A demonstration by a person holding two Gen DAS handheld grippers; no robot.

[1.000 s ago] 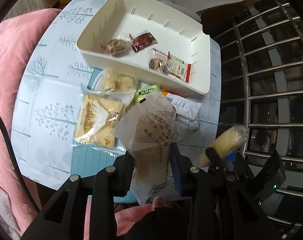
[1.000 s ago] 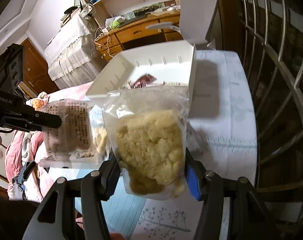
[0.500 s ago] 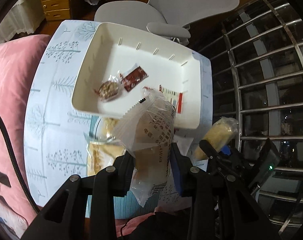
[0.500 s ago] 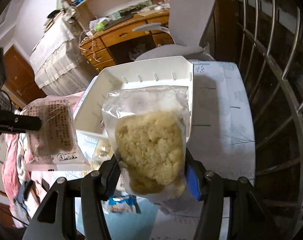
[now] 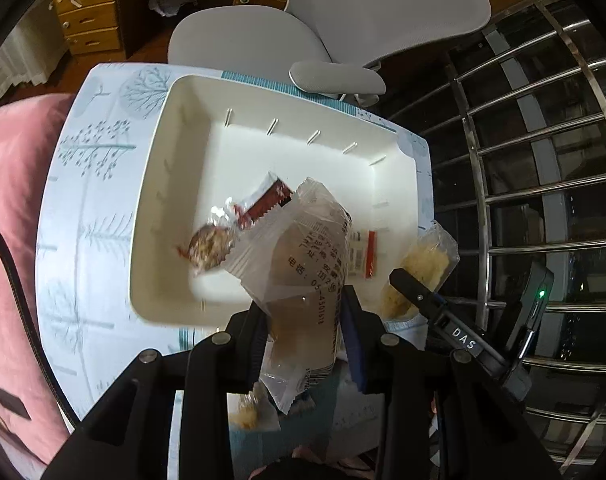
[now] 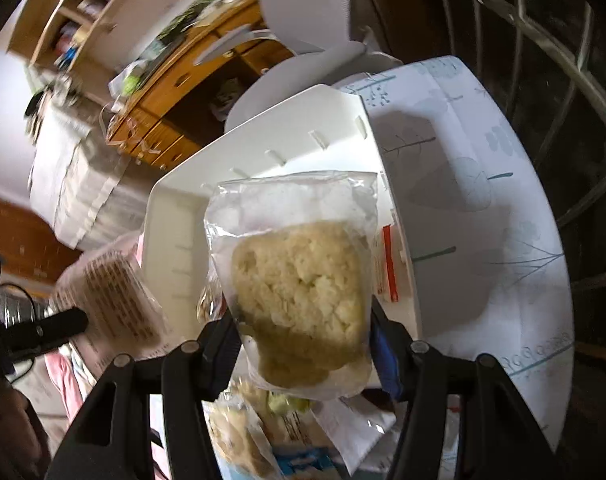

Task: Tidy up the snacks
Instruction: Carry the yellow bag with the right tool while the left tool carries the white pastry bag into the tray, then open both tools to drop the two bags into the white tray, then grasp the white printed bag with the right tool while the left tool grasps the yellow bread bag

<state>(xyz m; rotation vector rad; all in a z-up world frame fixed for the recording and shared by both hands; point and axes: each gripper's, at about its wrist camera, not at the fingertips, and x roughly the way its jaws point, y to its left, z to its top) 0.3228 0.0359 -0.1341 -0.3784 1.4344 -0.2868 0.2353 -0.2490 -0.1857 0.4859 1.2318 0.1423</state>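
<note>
The left gripper [image 5: 307, 320] clamps a translucent printed snack packet [image 5: 303, 256]; the right gripper [image 6: 303, 332] clamps a clear bag of pale crumbly cake [image 6: 299, 276]. Both hang above the white rectangular plastic bin's [image 5: 171, 184] near edge, likely for dropping in beside 3 wrapped snacks.

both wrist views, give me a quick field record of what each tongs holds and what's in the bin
left tongs: shut on a printed wrapper, held over the bin's near edge
right tongs: shut on a clear bag of pale crumbly snack
bin: white, on the tree-print table
in bin: red packet, nut cluster, red-and-white packet
outside bin: more snack packs on the table, near side
behind table: grey chair
</note>
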